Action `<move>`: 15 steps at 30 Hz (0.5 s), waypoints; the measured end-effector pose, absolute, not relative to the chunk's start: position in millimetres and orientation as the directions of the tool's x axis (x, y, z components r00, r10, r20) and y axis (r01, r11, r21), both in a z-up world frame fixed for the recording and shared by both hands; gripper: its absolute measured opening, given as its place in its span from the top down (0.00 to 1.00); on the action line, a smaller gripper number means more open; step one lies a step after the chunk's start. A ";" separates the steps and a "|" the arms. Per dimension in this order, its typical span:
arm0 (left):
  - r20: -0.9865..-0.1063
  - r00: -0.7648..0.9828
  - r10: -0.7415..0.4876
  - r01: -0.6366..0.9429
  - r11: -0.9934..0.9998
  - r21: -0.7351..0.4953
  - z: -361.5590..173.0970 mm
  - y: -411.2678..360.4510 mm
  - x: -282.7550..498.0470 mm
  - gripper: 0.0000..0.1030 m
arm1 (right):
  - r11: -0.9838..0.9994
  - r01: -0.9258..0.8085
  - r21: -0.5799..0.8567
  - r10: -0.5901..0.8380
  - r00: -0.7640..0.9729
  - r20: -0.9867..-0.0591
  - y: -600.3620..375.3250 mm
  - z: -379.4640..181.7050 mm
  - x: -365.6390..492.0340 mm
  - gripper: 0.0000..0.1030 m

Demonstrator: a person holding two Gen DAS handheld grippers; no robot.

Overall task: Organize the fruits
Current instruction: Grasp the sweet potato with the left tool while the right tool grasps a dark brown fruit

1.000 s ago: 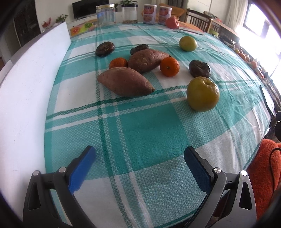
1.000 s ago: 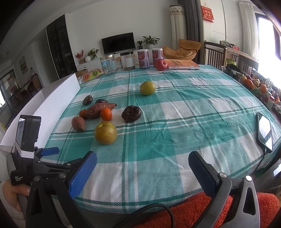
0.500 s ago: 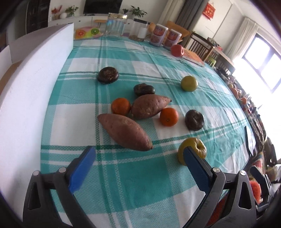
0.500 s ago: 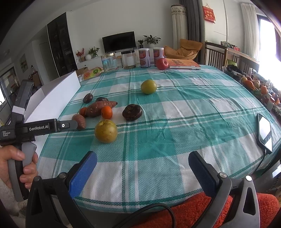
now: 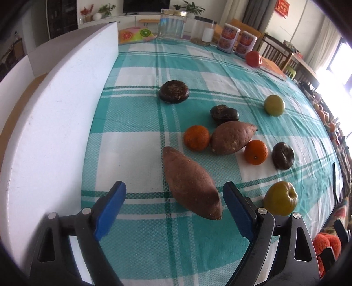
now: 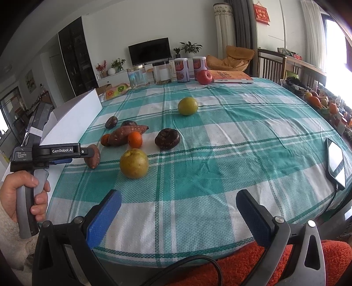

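Near sweet potato (image 5: 191, 184) lies diagonal, reddish-brown, tapered tip toward the left gripper (image 5: 173, 208), whose jaws are unclenched but closing around it; right gripper (image 6: 179, 216) wide open, empty.

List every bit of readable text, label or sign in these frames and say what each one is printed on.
"GenRobot.AI": white label on the black body of the left claw.
"Data Acquisition System": small white print on the rear of that same device, barely legible.
Red hanging sign on the far wall: gold characters, too small to read.
Two printed canisters: label text blurred, unreadable.
Orange book: cover text too blurred to read.
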State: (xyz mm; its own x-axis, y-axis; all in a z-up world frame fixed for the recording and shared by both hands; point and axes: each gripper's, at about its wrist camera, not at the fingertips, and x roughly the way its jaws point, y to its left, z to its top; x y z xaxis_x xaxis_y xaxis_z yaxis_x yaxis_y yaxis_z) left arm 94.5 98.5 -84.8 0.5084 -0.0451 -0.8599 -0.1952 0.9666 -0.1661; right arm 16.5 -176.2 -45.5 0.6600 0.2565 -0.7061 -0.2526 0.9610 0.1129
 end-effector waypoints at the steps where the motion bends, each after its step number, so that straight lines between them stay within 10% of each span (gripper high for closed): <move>1: -0.867 0.495 -0.056 -0.195 0.965 -0.174 -89.3 97.2 98.6 0.14 | 0.961 -0.254 0.108 0.255 0.664 -0.703 -176.1 -44.9 15.5 0.00; 4: -0.864 0.497 -0.075 -0.167 0.969 -0.180 -93.5 89.6 100.2 0.53 | 0.955 -0.260 0.142 0.283 0.659 -0.697 -182.4 -42.4 15.6 0.00; 15: -0.833 0.519 -0.194 -0.028 0.970 -0.243 -74.5 82.3 59.2 0.56 | 0.867 -0.343 0.361 0.480 0.382 -0.790 -173.3 -51.9 118.3 0.12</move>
State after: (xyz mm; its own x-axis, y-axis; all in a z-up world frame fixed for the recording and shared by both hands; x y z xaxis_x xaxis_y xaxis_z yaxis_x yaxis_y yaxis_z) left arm 59.2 82.3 -74.5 0.5187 -0.1940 -0.8327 -0.0282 0.9695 -0.2434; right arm 118.3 -173.3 -51.9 0.3824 0.4800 -0.7896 -0.3430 0.8672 0.3610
